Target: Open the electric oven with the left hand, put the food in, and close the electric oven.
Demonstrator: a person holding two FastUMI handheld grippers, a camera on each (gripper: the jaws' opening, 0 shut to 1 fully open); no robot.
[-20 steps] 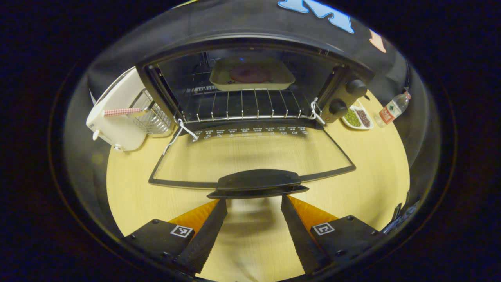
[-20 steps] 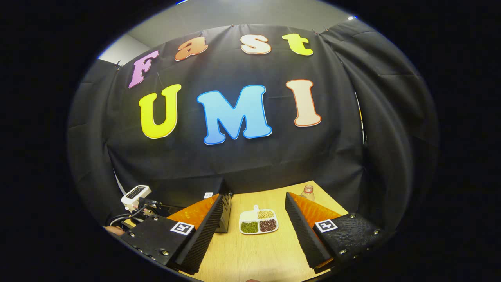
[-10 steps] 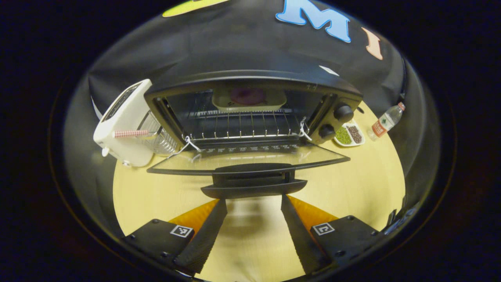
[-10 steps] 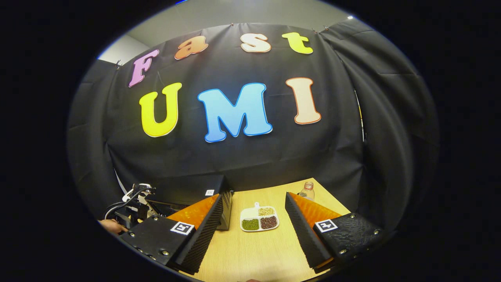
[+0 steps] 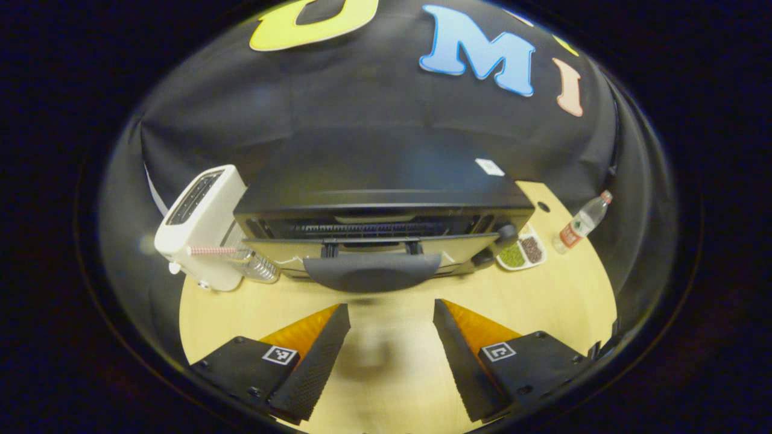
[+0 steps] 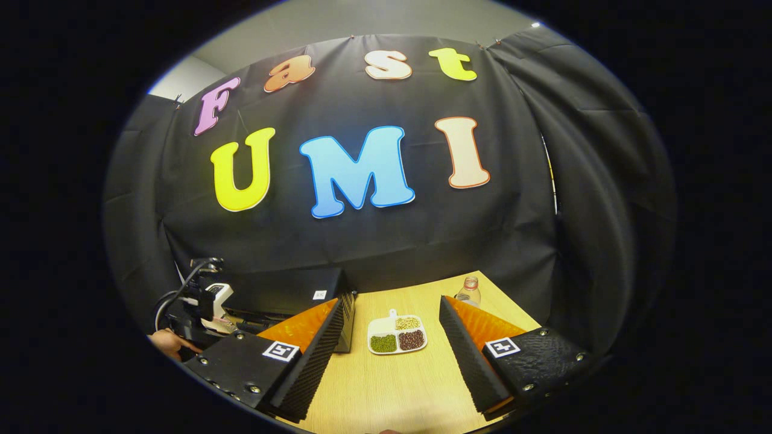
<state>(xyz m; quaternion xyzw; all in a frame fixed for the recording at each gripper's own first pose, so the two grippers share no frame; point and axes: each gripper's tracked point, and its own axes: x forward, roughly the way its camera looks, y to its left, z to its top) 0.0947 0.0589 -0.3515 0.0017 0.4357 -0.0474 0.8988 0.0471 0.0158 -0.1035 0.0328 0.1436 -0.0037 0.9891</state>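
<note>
Two sets of fingers stand apart and empty. The oven (image 5: 386, 199) sits on the table (image 5: 543, 301) straight ahead of the left gripper (image 5: 391, 328), its door (image 5: 374, 247) nearly shut, handle (image 5: 372, 271) lying crosswise just beyond the tips. The left gripper is the nearer one; the right gripper (image 6: 392, 337) faces a dish of beans (image 6: 397, 336) beside the oven.

Wooden table (image 5: 561, 289): oven (image 5: 386, 199), toaster (image 5: 202, 226), bottle (image 5: 579, 222).

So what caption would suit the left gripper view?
Open left gripper facing the black electric oven's nearly closed glass door.
</note>
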